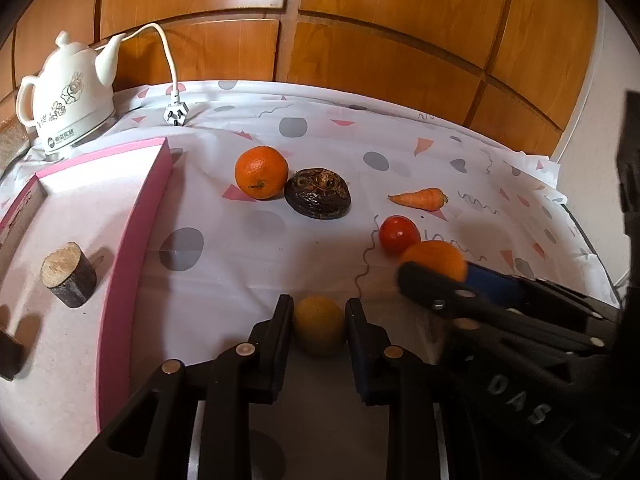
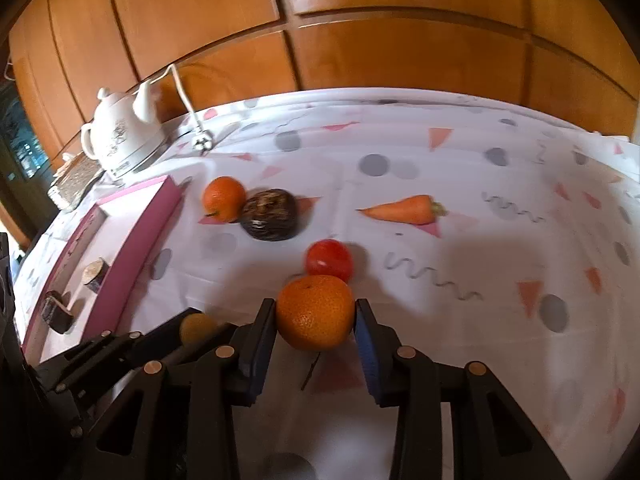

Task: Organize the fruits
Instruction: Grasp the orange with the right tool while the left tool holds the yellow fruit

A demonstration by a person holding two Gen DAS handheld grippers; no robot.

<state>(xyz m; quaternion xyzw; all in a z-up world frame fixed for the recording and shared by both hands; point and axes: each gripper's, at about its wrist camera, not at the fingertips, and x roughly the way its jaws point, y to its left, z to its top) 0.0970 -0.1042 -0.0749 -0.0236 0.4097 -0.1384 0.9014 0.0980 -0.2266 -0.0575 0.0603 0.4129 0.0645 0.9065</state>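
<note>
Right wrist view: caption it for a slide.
Right gripper closes on an orange beside a tomato.

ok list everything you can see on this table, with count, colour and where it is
oranges: two, orange; one touching the dark fruit, one between right gripper's fingers
small yellow fruit: one, yellow-brown, in left gripper
tomato: one, red, just behind the gripped orange
dark fruit: one, brown-black, mid-table
carrot: one, orange, right side
box: one, pink, left
wood chunks: two, brown, inside box; one
kettle: one, white, back left
left gripper: black, shut on fruit
right gripper: black, around orange
</note>
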